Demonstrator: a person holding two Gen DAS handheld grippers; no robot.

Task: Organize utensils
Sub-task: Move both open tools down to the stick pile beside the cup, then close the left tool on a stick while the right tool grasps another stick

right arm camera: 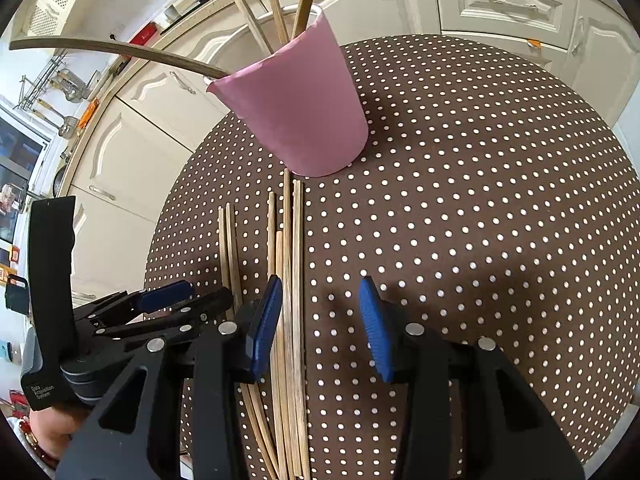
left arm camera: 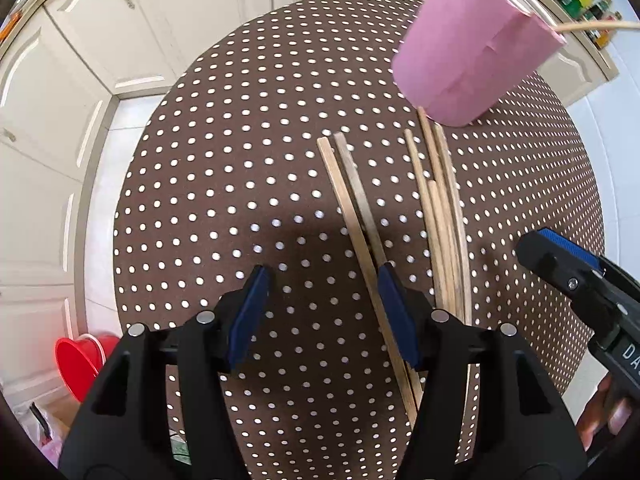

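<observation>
From the left wrist camera, the left gripper points down at a round table in a brown cloth with white dots; its jaws stand partly open with nothing pinched between them, only bare cloth in the gap. A pair of wooden chopsticks runs away from the right fingertip and passes beneath that finger, so whether the pad touches them cannot be told. Just right of that finger lies a bundle of more chopsticks, its near ends hidden behind the gripper body. Ahead and to the right stands a pink cup, its rim cut off by the frame; two sticks poke out of it, though its inside is hidden. The right gripper enters at the far right, its second finger out of sight. From the right wrist camera, the right gripper has its jaws partly open, gripping nothing. The bundle lies just inside its left finger, whose pad covers part of it; contact is unclear. The pair lies further left, partly hidden by the left gripper. Straight ahead the cup holds four sticks, tips cropped.
</observation>
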